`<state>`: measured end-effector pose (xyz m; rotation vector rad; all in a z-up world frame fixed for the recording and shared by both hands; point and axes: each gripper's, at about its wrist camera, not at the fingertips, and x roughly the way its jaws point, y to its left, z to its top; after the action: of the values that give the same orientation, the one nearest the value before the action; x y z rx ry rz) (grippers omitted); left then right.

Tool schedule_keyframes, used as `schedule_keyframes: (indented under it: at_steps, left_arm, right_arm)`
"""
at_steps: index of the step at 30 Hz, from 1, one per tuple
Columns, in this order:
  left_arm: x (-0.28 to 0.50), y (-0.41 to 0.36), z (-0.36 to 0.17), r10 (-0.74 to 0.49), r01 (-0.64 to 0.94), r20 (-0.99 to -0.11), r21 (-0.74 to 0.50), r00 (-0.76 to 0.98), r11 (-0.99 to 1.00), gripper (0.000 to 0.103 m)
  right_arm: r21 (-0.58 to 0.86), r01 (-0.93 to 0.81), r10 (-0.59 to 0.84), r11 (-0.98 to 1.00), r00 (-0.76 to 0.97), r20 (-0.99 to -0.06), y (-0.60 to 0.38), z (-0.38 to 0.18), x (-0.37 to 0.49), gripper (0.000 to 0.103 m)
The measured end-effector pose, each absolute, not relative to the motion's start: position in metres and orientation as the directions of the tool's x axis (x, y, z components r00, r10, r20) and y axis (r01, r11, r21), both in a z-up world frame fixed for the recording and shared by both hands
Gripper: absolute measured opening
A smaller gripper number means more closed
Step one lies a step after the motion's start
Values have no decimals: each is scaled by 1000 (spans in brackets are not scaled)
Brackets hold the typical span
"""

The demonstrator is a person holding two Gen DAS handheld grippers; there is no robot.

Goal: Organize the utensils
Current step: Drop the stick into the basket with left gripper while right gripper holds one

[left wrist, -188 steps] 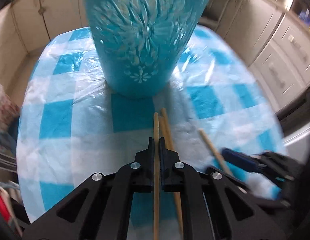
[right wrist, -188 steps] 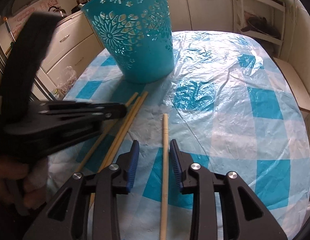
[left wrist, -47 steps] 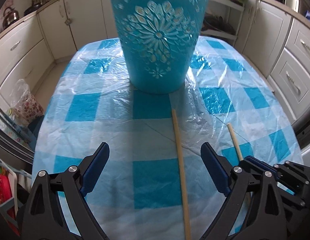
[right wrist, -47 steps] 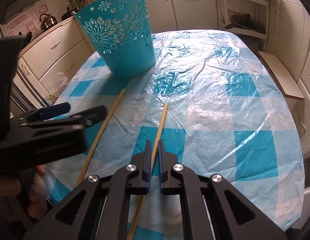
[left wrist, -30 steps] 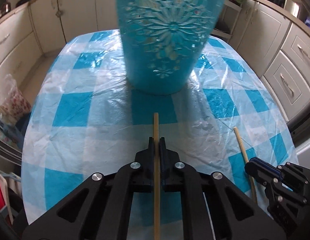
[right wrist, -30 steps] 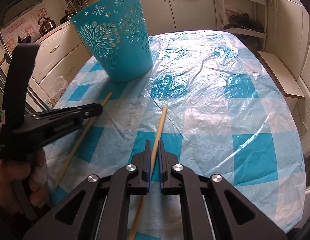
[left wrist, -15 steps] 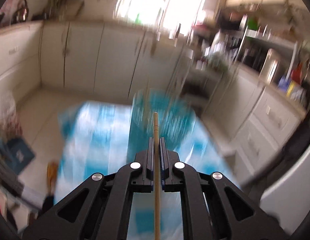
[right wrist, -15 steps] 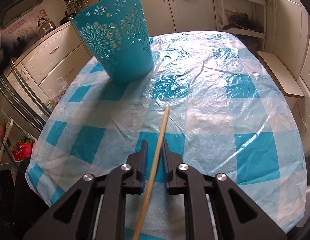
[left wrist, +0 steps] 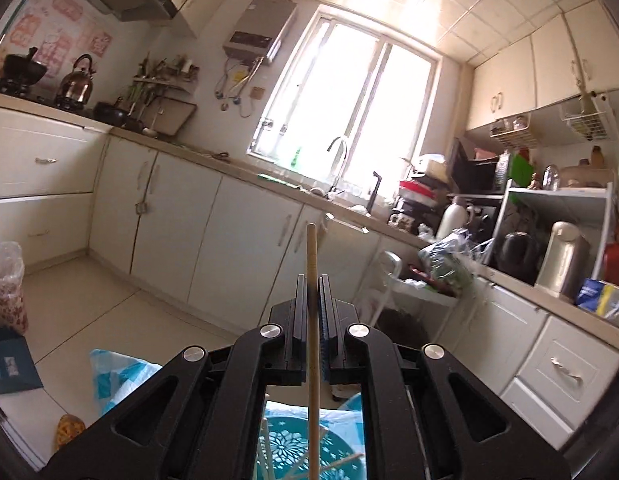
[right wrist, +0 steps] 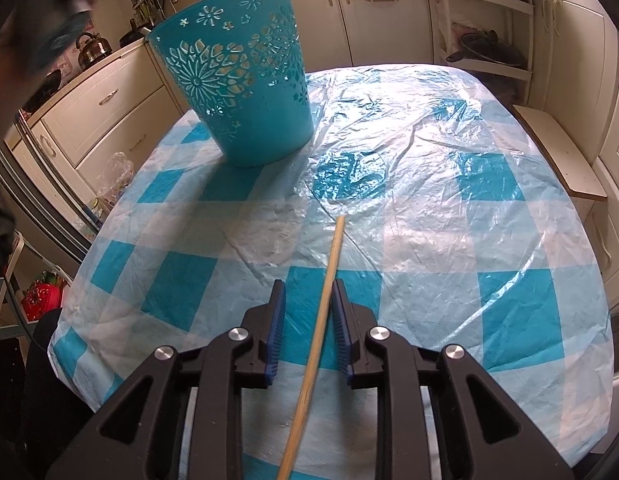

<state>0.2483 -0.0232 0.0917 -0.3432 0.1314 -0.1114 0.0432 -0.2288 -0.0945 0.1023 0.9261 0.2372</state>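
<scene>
Right wrist view is filled by a table [right wrist: 449, 240] spread with a blue and white checked cloth under clear plastic. A teal bin [right wrist: 237, 80] with flower cut-outs is stood at its far left. A chopstick [right wrist: 321, 308] is laid on the cloth between the right gripper [right wrist: 307, 300] jaws, which have just been opening and are released from it. In the left wrist view, a second chopstick [left wrist: 312, 280] is clenched in the left gripper [left wrist: 312, 284], raised above the bin [left wrist: 281, 448], against kitchen cabinets [left wrist: 213, 240].
</scene>
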Motion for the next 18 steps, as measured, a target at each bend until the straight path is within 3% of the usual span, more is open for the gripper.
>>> schedule_keyframes:
  at_steps: [9, 13, 15, 17, 18]
  left_arm:
    - [260, -38, 48, -118, 67, -214, -235, 970, 970, 5]
    - [252, -48, 30, -107, 71, -312, -125, 944, 990, 7]
    - [238, -42, 27, -98, 63, -351, -111, 931, 992, 20]
    - [216, -33, 28, -74, 37, -346, -112, 935, 993, 52]
    - [199, -24, 30, -49, 10, -332, -116, 942, 993, 59]
  right_arm:
    - [188, -166, 250, 968, 573, -780, -229, -94, 44, 27]
    - [185, -169, 250, 968, 573, -780, -229, -94, 44, 27]
    - [196, -165, 255, 967, 572, -779, -229, -94, 44, 28]
    - [207, -153, 257, 966, 575, -777, -231, -93, 43, 37]
    - [204, -137, 246, 969, 583, -774, -234, -93, 43, 37]
